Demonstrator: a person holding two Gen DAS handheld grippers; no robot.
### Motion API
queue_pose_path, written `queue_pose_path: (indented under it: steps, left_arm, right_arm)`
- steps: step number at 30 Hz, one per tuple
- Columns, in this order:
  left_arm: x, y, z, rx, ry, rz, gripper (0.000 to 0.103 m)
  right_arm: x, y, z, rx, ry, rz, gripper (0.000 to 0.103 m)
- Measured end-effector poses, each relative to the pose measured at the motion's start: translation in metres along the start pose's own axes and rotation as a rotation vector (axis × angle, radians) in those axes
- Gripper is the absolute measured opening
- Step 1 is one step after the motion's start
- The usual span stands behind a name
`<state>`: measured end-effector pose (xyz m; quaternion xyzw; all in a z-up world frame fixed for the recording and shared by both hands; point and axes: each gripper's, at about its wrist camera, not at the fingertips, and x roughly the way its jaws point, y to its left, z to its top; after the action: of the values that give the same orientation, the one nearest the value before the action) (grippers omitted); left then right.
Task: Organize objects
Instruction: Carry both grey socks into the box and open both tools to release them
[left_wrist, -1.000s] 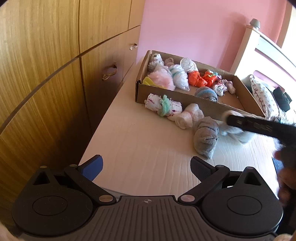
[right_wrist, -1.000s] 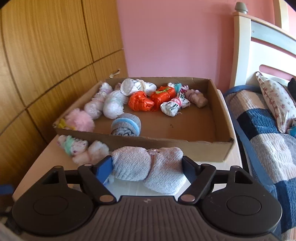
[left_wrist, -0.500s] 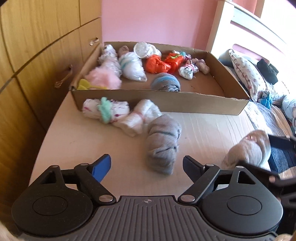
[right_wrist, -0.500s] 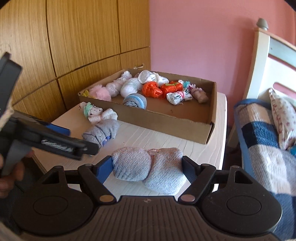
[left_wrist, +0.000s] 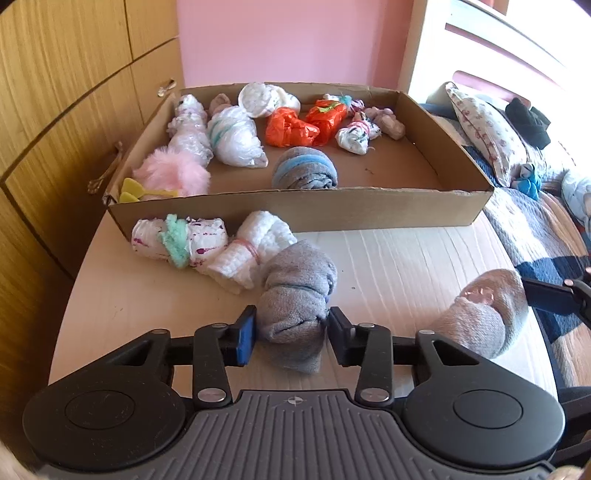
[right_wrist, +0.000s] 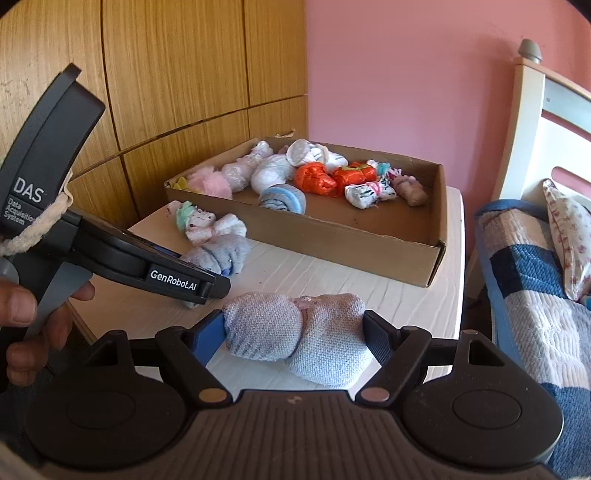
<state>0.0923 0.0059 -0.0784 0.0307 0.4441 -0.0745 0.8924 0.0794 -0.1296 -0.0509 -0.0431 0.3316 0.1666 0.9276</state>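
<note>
Since half a second ago, left claw (left_wrist: 291, 334) has come forward and pinched the near end of the grey sock roll (left_wrist: 295, 295); roll lies on the table (left_wrist: 388, 266), long axis pointing away toward the cardboard box (left_wrist: 295, 210). Right claw (right_wrist: 293, 332) grips a pale knit sock bundle (right_wrist: 295, 336) end to end, long axis crosswise, above the table's near edge.

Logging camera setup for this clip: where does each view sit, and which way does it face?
Left wrist: on the left tongs, facing the cardboard box; its fingers clamp the grey sock roll.
Right wrist: on the right tongs, facing the box from the right, clamping the light knit bundle; a hand shows.
Shared: box, both bundles, each other's tongs.
</note>
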Motion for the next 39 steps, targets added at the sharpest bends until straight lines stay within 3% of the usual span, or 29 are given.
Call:
queue_pose_path:
  steps: [18, 24, 30, 39]
  left_arm:
    - [-0.035, 0.007, -0.007, 0.073, -0.043, 0.007, 0.044]
    - [-0.049, 0.017, 0.017, 0.086, -0.084, 0.014, 0.044]
    - [-0.053, 0.014, 0.062, 0.107, -0.137, -0.013, 0.044]
    - [-0.009, -0.014, 0.107, 0.010, -0.090, -0.174, 0.044]
  right_arm:
    - [-0.004, 0.008, -0.001, -0.017, -0.013, 0.016, 0.075]
    - [-0.013, -0.005, 0.014, 0.047, -0.036, 0.045, 0.074]
    - [-0.024, -0.024, 0.056, 0.017, -0.084, 0.040, 0.075]
    - [-0.004, -0.068, 0.102, -0.095, -0.100, -0.045, 0.075]
